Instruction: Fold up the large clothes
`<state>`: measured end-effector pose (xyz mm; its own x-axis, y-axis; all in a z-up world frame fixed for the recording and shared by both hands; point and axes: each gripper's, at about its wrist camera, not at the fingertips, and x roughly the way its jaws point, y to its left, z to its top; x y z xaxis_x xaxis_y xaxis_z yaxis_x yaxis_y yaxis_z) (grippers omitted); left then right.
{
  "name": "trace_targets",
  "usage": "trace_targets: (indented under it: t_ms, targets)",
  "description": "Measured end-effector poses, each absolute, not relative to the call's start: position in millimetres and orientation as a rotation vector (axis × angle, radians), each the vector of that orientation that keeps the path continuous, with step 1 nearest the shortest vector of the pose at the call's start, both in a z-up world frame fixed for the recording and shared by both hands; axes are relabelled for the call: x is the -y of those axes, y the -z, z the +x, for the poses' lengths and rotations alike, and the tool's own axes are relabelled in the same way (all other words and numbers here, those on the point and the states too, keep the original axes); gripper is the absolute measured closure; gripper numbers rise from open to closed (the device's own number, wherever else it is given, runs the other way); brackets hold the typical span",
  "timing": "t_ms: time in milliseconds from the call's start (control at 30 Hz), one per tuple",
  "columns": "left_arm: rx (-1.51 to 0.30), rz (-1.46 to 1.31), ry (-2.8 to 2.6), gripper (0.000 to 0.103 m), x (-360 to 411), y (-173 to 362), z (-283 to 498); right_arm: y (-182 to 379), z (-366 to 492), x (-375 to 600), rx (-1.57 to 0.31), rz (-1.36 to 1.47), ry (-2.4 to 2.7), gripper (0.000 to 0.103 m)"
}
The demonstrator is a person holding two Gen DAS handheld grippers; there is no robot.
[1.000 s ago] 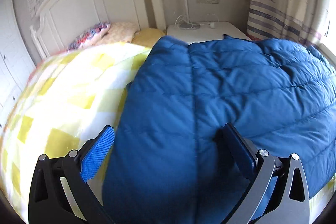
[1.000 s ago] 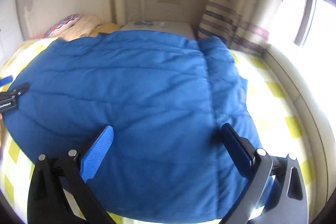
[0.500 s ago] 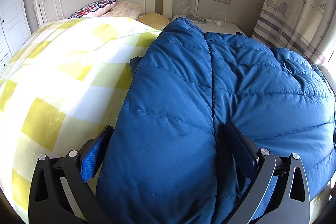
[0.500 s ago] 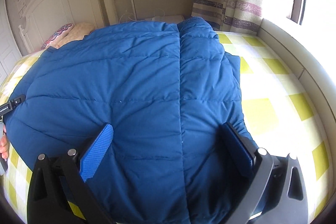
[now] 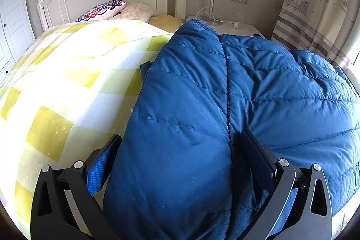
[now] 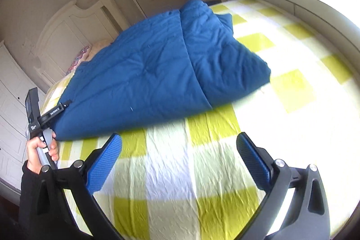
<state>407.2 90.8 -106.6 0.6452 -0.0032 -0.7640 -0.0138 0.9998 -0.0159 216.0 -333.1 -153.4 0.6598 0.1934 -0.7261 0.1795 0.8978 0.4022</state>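
Blue quilted down coat (image 5: pixel 225 105) lies folded on the yellow-checked bedsheet (image 6: pixel 202 172). Right gripper (image 6: pixel 180 156), fingers spread and empty, has pulled back off it; left gripper (image 5: pixel 180 156) stays spread around its edge (not pinching), so this fold looks released.

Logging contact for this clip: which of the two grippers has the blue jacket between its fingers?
The left gripper: its open fingers straddle the blue jacket. The right gripper, open too, has only the yellow checked bedsheet between its fingers.
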Motion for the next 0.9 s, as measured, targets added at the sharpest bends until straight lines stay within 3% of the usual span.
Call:
trace_targets:
  t_ms: [233,467,500,533,600,667,767,833,900]
  targets:
    - [-0.873,-0.030,0.000,0.004,-91,107,407,154,277,327,-0.812,0.472,0.048,0.002]
    - [-0.892,-0.056,0.009,0.004,-93,110,409,151,339,348,-0.679,0.684,0.213,0.002]
    - [-0.894,-0.063,0.012,0.004,-94,111,410,152,338,348,-0.675,0.680,0.197,0.018]
    - [-0.897,-0.075,0.017,0.004,-95,111,410,156,335,351,-0.662,0.734,0.149,0.040]
    - [-0.903,-0.099,0.030,0.004,-98,113,411,161,320,354,-0.640,0.806,0.101,0.053]
    - [-0.903,-0.113,0.036,0.004,-100,113,411,162,309,354,-0.638,0.843,0.089,0.054]
    - [-0.889,-0.090,0.036,0.004,-98,110,409,166,299,355,-0.655,0.902,0.092,0.043]
    - [-0.883,-0.056,0.027,0.004,-94,109,409,160,310,350,-0.670,0.858,0.043,0.015]
    - [-0.886,-0.047,0.019,0.004,-92,109,411,155,329,343,-0.688,0.839,0.043,0.002]
